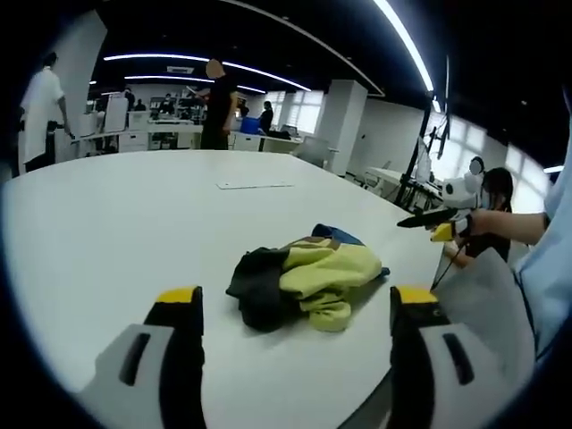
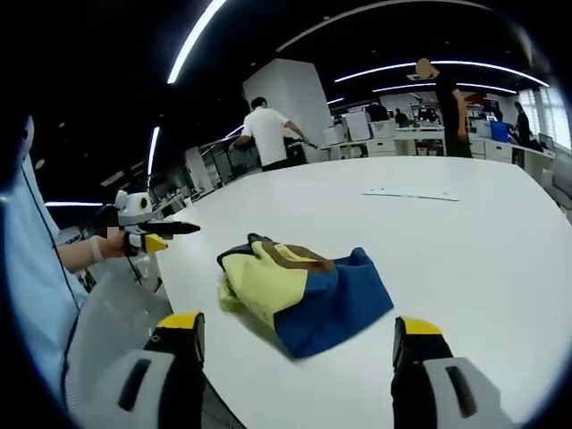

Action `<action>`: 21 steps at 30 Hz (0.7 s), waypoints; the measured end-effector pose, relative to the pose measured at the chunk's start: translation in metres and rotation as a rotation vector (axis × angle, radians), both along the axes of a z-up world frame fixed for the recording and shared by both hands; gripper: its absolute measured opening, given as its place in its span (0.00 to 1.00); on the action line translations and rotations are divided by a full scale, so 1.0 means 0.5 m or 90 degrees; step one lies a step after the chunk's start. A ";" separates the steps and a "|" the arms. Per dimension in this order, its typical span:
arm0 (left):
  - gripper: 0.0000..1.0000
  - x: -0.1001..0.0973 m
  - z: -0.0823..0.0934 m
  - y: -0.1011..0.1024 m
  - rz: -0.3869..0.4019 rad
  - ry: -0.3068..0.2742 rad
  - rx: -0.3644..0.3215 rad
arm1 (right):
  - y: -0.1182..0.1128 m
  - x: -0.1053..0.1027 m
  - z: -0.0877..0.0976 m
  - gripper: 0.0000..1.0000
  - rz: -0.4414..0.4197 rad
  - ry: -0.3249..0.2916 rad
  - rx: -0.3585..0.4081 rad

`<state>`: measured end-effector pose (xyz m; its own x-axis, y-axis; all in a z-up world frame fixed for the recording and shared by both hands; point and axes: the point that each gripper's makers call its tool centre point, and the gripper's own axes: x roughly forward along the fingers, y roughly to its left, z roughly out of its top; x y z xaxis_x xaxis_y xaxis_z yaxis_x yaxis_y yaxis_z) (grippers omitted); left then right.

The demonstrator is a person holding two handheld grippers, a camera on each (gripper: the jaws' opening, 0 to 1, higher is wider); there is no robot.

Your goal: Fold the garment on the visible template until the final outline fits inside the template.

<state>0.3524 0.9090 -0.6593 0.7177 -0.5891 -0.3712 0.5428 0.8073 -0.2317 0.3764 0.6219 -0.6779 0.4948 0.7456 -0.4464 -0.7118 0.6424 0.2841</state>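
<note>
Both grippers, left (image 1: 290, 308) and right (image 2: 293, 335), have fingers spread wide, holding nothing. The crumpled garment (image 1: 308, 281) lies mid-frame on the white bench (image 1: 134, 232), near its edge; a careless tug could drag it off. The right gripper view reveals its blue panel (image 2: 335, 304).

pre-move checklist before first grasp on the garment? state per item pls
1. Garment fully on the table: ok, bunched in a heap.
2. Left gripper open, nothing held: ok.
3. Right gripper open, nothing held: ok.
4. Both grippers clear of the cloth: ok, neither touching it.
5. Template outline under the garment: cannot tell.
6. Garment fits the final outline: not ok, unfolded and crumpled.
</note>
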 end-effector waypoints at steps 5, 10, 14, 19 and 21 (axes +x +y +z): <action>0.82 0.005 -0.002 0.000 0.002 0.003 0.001 | -0.005 0.003 -0.002 0.87 -0.005 0.002 0.004; 0.81 0.009 -0.003 -0.002 0.000 0.003 0.004 | -0.007 0.000 -0.007 0.86 -0.008 0.006 0.007; 0.80 0.009 -0.003 -0.005 -0.003 0.003 0.007 | -0.005 -0.003 -0.008 0.86 -0.008 0.008 0.010; 0.79 0.005 -0.004 -0.004 -0.003 0.004 0.006 | -0.005 -0.006 -0.013 0.86 -0.007 0.013 0.009; 0.79 0.003 -0.007 -0.002 -0.003 0.004 0.010 | -0.004 -0.007 -0.013 0.85 -0.006 0.013 0.009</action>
